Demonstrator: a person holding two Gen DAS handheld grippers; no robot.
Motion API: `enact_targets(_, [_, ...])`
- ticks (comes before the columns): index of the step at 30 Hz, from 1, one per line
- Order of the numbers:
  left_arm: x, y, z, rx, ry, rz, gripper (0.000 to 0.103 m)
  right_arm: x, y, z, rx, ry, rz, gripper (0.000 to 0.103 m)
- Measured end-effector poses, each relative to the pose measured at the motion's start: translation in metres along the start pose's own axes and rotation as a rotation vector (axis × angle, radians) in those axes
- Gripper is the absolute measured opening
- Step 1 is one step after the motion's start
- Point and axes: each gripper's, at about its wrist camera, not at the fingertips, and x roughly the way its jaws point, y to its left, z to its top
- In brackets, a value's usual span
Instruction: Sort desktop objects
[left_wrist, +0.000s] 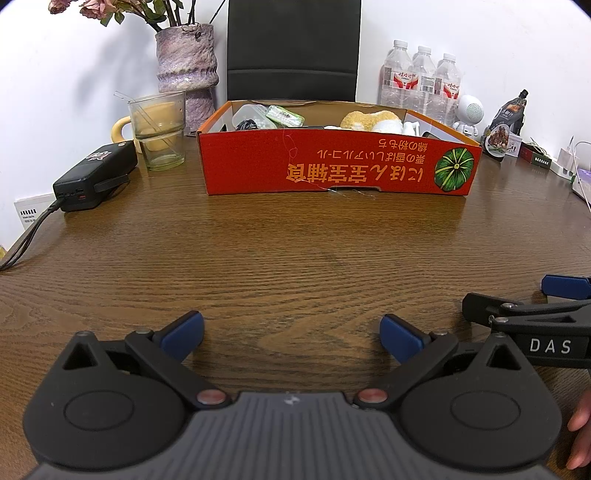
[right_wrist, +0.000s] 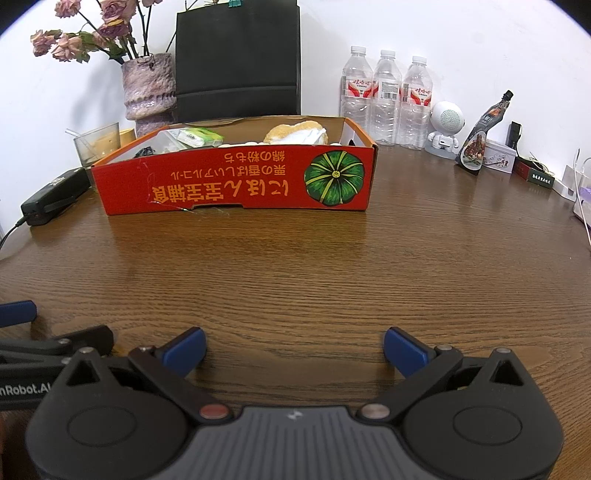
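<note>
Red cardboard box (left_wrist: 338, 168) sits on the worktop (left_wrist: 295, 258) at upper centre of both views, long printed side facing the cameras, open top. Inside, only partly seen over the near wall: a tan-and-white plush item (left_wrist: 371, 120) right of centre, a clear plastic container (left_wrist: 251, 114) and a green-and-white packet (left_wrist: 285, 115) toward the left, something dark (left_wrist: 246, 124) low at the left end. What lies below the wall line cannot be made out.

Handling, as judgement: the plush looks soft and light, will squash under the pads, best pinched at a bulging edge from above. The clear container looks stiff and slick; take it across a narrow side. The packet is thin and crinkly; grip an end. The box itself is light card, and its walls would flex if pinched.

Left hand-held gripper (left_wrist: 291, 336) at lower centre of its view, jaws spread wide, nothing between them, over bare worktop well short of the box. Right hand-held gripper (right_wrist: 294, 349) likewise released and empty, just beside the left one.

Surroundings: glass cup (left_wrist: 159, 129) and black power bank (left_wrist: 98, 175) at left of the box, purple vase (left_wrist: 186, 61) behind, three water bottles (left_wrist: 421, 79) at upper right, small white robot figure (left_wrist: 470, 112) and a sauce pouch (left_wrist: 506, 125) beyond them.

No loose objects on the open worktop in front of the box; sorting looks nearly or wholly finished.
</note>
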Motion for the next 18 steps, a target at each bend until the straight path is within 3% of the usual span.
enact_targets(18, [0.005,0.0026,0.0044,-0.002,0.0,0.005,0.103,0.0014,-0.0013,0.0013,0.0,0.001,0.001,0.103])
